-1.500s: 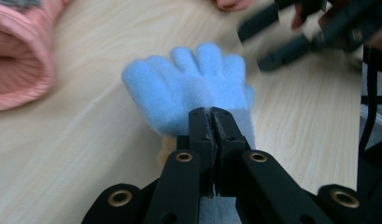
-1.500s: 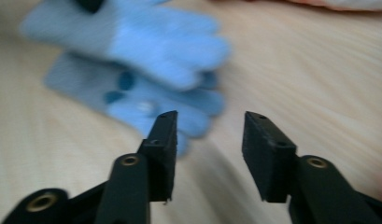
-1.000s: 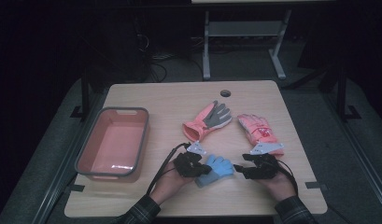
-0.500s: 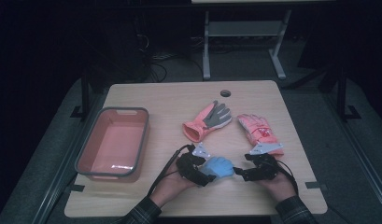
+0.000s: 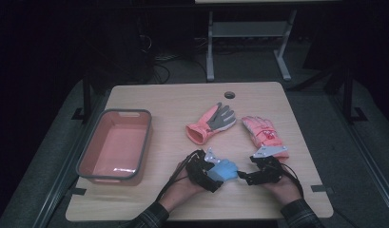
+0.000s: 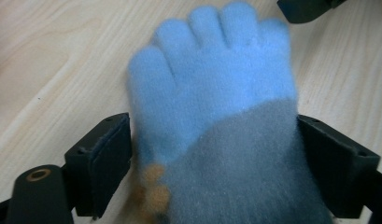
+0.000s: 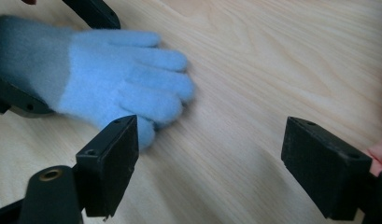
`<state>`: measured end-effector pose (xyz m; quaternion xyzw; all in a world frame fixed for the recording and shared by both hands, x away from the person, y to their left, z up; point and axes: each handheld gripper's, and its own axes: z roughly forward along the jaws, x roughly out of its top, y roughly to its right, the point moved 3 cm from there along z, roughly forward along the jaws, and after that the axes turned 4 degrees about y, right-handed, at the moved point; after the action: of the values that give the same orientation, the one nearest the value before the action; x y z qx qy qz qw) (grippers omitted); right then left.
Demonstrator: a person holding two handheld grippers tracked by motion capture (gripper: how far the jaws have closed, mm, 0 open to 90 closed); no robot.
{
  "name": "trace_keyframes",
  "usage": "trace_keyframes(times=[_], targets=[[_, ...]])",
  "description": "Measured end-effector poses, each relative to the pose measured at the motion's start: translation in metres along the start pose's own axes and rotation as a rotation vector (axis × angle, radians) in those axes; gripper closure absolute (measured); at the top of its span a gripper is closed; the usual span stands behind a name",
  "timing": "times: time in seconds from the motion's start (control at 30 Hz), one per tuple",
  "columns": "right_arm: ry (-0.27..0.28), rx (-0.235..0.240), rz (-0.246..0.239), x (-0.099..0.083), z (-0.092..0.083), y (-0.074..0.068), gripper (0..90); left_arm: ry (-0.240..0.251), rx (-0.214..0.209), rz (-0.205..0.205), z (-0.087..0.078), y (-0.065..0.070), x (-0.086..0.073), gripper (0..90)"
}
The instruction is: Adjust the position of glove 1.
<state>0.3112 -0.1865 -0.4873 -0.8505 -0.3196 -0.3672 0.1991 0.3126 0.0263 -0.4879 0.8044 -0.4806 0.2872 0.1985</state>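
A small blue glove (image 5: 226, 169) with a grey cuff lies flat on the wooden table near its front edge. My left gripper (image 5: 218, 173) is open, its jaws having just been opening. The glove (image 6: 216, 107) lies between them, cuff end toward the camera, and fills the gap of my left gripper (image 6: 215, 123) from pad to pad. My right gripper (image 5: 246, 177) is open too, its jaws also having widened, and faces the glove from the right. Between the jaws of the right gripper (image 7: 212, 126) is bare wood, and the glove's fingertips (image 7: 146, 100) lie beside its left jaw.
A pink tray (image 5: 90, 161) with a grey rim stands at the left. A pink glove with a grey palm (image 5: 212, 124) and a second pink glove (image 5: 263, 135) lie behind the grippers. A cable hole (image 5: 229, 95) sits near the table's far edge.
The left gripper's jaws have opened around the blue glove, which stays on the table. The right gripper's jaws stand a little wider. Both hands have hardly shifted.
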Motion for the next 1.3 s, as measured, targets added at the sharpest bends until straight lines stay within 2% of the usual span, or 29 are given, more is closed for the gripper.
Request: trace_keyframes(times=[0.07, 0.3, 0.53, 0.63, 0.73, 0.8, 0.93, 1.13, 1.3], targets=[[-0.011, -0.004, 0.001, -0.001, 0.001, 0.001, 17.8, -0.004, 0.024, 0.032, -0.001, 0.001, -0.001, 17.7], [-0.019, -0.003, -0.004, -0.003, 0.003, 0.001, 16.9, 0.013, 0.032, 0.021, -0.005, -0.004, -0.002, 32.6], [-0.029, -0.004, -0.013, -0.004, 0.006, 0.001, 15.0, 0.032, 0.012, 0.02, -0.009, -0.01, -0.003, 65.2], [-0.03, -0.003, -0.02, -0.005, 0.007, 0.0, 14.5, 0.037, -0.024, -0.016, -0.009, -0.015, -0.003, 73.3], [-0.032, -0.007, -0.021, -0.005, 0.009, -0.001, 14.0, 0.04, -0.046, -0.03, -0.01, -0.018, -0.003, 75.7], [-0.029, -0.01, -0.019, -0.005, 0.009, -0.002, 14.0, 0.05, -0.067, -0.063, -0.01, -0.02, -0.004, 76.1], [-0.021, -0.016, -0.038, -0.006, 0.011, -0.003, 13.0, 0.054, -0.096, -0.093, -0.012, -0.023, -0.005, 76.2], [-0.006, -0.018, -0.071, -0.008, 0.014, -0.006, 9.0, 0.057, -0.104, -0.099, -0.022, -0.026, -0.003, 76.4], [0.006, -0.023, -0.063, -0.009, 0.015, -0.008, 8.2, 0.07, -0.116, -0.112, -0.035, -0.028, -0.001, 76.3]])
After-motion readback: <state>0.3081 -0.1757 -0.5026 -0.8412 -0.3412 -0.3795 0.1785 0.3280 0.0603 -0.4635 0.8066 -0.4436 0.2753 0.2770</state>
